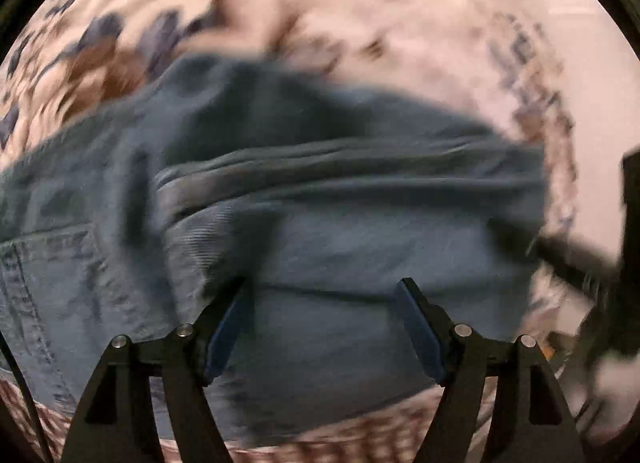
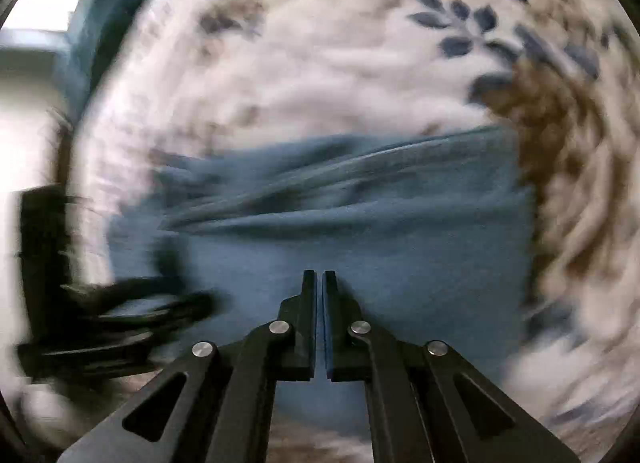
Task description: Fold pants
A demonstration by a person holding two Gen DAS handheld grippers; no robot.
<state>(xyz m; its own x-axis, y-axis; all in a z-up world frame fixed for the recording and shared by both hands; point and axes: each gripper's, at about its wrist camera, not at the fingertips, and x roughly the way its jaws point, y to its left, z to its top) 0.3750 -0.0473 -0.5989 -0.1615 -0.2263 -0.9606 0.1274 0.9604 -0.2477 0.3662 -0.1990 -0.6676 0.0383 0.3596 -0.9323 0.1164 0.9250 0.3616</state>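
Note:
Blue denim pants (image 1: 320, 231) lie bunched on a floral bedspread, with a stitched back pocket (image 1: 48, 263) at the left of the left wrist view. My left gripper (image 1: 322, 283) points down at the denim, open, its blue pads (image 1: 224, 335) wide apart and gripping nothing. In the right wrist view the same pants (image 2: 400, 239) show a ridge of folds across the middle. My right gripper (image 2: 319, 273) hangs over the flat denim, shut, its fingers side by side with only a thin slit between them. I see no fabric pinched there.
The white bedspread (image 1: 360, 3) (image 2: 320, 63) with blue and brown leaf print surrounds the pants. A dark blurred tool (image 1: 592, 263) shows at the right edge of the left view, and one (image 2: 100, 311) at the left of the right view. Both pictures are motion-blurred.

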